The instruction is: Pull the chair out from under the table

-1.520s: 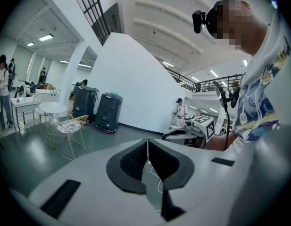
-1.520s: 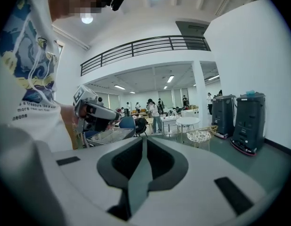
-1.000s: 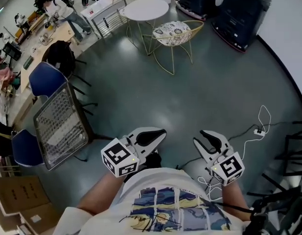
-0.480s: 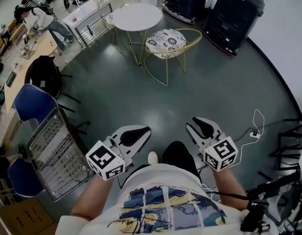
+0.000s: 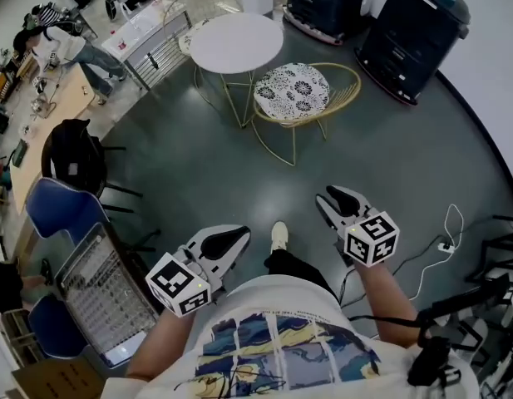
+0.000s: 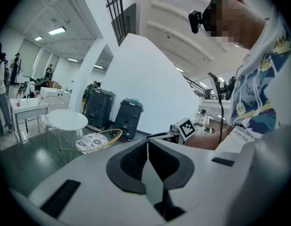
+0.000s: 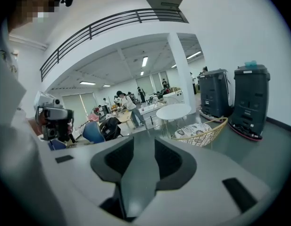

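Note:
A gold wire chair with a black-and-white patterned cushion stands beside a round white table, its seat partly tucked at the table's edge. Both show far off in the left gripper view, chair and table, and in the right gripper view, chair and table. My left gripper is shut with nothing in it. My right gripper is open and empty. Both are held in front of the person's body, well short of the chair, over bare grey floor.
Two dark wheeled bins stand behind the chair by the wall. A second wire chair sits beyond the table. Blue chairs, a black chair and a metal mesh rack line the left. A white cable lies at right.
The person has walked forward, so the table and chair are nearer and lower in the head view. Both grippers moved along with the body; the right one rolled somewhat. Jaws unchanged.

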Motion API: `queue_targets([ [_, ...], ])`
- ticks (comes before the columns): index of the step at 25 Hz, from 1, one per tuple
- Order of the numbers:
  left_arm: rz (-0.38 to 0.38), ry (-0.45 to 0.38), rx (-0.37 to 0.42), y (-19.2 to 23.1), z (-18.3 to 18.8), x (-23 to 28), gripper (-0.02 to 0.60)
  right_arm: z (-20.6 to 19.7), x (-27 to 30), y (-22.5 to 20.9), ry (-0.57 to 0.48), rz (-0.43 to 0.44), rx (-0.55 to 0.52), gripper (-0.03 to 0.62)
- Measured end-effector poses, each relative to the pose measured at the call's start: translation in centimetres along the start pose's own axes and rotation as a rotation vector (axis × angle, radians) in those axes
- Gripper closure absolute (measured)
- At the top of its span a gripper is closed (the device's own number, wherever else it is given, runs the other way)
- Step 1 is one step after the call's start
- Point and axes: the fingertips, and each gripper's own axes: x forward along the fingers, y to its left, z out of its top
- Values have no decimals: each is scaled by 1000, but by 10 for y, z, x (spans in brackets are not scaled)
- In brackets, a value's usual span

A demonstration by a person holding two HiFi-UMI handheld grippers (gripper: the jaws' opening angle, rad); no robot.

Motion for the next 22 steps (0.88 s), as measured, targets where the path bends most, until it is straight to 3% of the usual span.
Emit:
queue_targets([
  [8,-27,13,60,100,55,69,563,24,99,-110,9,-102,106,462],
  [13,-105,41,34,163,70,102,563,23,145,-179,30,-238,227,450],
  [22,-294,103,104,266,120,169,563,6,203,-316,82,-542,455,436],
])
